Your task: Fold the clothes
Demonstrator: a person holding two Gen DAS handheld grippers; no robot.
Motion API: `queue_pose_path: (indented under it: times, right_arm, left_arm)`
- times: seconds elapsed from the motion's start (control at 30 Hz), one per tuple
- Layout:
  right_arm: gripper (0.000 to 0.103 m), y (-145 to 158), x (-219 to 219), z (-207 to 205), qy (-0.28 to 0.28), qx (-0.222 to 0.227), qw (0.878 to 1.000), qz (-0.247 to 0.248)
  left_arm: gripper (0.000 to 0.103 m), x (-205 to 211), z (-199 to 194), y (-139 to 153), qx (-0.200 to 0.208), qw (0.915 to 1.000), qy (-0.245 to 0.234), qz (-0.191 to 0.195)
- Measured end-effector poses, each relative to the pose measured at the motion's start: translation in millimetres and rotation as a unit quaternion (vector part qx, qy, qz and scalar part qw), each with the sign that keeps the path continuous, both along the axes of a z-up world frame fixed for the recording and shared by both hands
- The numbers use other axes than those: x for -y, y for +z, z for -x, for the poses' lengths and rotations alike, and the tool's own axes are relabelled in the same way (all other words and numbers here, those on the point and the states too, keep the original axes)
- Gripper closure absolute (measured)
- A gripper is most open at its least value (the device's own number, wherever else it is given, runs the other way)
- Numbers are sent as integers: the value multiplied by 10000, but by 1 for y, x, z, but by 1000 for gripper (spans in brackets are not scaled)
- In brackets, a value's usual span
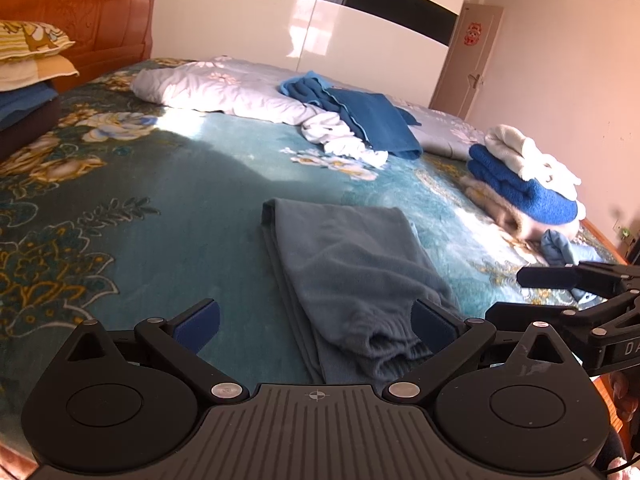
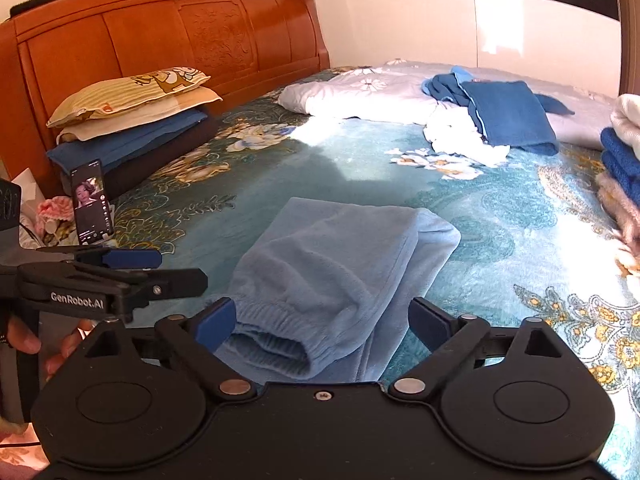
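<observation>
Light blue fleece trousers [image 1: 344,264] lie folded in a long strip on the teal floral bedspread [image 1: 160,184]. Their elastic end points toward me. My left gripper [image 1: 316,326] is open, its blue pads [image 1: 198,326] wide apart on either side of that end and not pressing it. In the right wrist view the same trousers [image 2: 340,256] lie between the spread jaws of my open right gripper [image 2: 323,320], with nothing held. The two grippers are side by side: the right gripper [image 1: 520,294] shows at the right edge and the left gripper [image 2: 168,268] at the left edge.
A heap of white and dark blue clothes [image 1: 360,120] lies on a pale quilt [image 1: 224,92] at the far side. Folded blue and white items [image 1: 520,184] are stacked at the right. Pillows [image 2: 132,96] and a lit phone [image 2: 92,208] sit by the wooden headboard [image 2: 160,32].
</observation>
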State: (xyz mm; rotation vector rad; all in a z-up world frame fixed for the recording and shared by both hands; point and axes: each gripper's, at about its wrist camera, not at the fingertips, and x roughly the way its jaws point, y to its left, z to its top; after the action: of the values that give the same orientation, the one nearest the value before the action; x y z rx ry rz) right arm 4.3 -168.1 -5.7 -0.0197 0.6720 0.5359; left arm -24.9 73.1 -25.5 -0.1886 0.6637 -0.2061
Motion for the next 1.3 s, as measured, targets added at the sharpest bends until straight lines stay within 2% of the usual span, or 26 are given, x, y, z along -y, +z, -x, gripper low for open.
queue_pose_path:
  times: [0.13, 0.4, 0.5, 0.63, 0.67, 0.8, 0.9, 0.93, 0.97, 1.1, 1.17, 1.3]
  right_arm:
    - [3, 0, -1, 4, -86, 37, 9999, 40]
    - [5, -3, 0, 7, -454, -20, 9989, 103]
    - [12, -5, -1, 10, -439, -79, 9989, 142]
    - [39, -11, -3, 9, -428, -296, 9985, 156]
    - [47, -13, -5, 8, -426, -338, 9984, 178]
    - [57, -20, -12, 7, -362, -442, 9980, 280]
    - [70, -22, -18, 5, -350, -414, 9977, 405]
    - [82, -23, -19, 4, -369, -398, 9975, 456]
    - [87, -24, -20, 3, -409, -400, 9971, 497]
    - [85, -27, -24, -6, -458, -529, 9964, 480]
    - [80, -28, -28, -8, -486, -542, 9960, 514]
    - [81, -32, -34, -10, -524, -508, 9951, 669]
  left_arm:
    - [0, 1, 4, -3, -22, 10000, -22, 6]
    - [0, 9, 14, -12, -40, 9997, -238, -75]
    - [1, 17, 16, -15, -11, 9989, -411, -225]
    - [5, 26, 16, -16, 94, 9974, -485, -530]
    - [8, 28, 15, -17, 99, 9970, -500, -584]
    - [17, 34, 6, -24, 29, 9961, -573, -667]
    - [27, 37, 1, -28, -49, 9951, -554, -823]
    - [27, 38, -1, -30, -75, 9946, -547, -876]
    - [27, 38, -3, -31, -95, 9949, -523, -858]
    - [30, 42, -7, -32, -72, 9944, -587, -872]
    - [30, 47, -8, -33, -51, 9930, -623, -1002]
    - [29, 49, -11, -39, -61, 9921, -426, -1175]
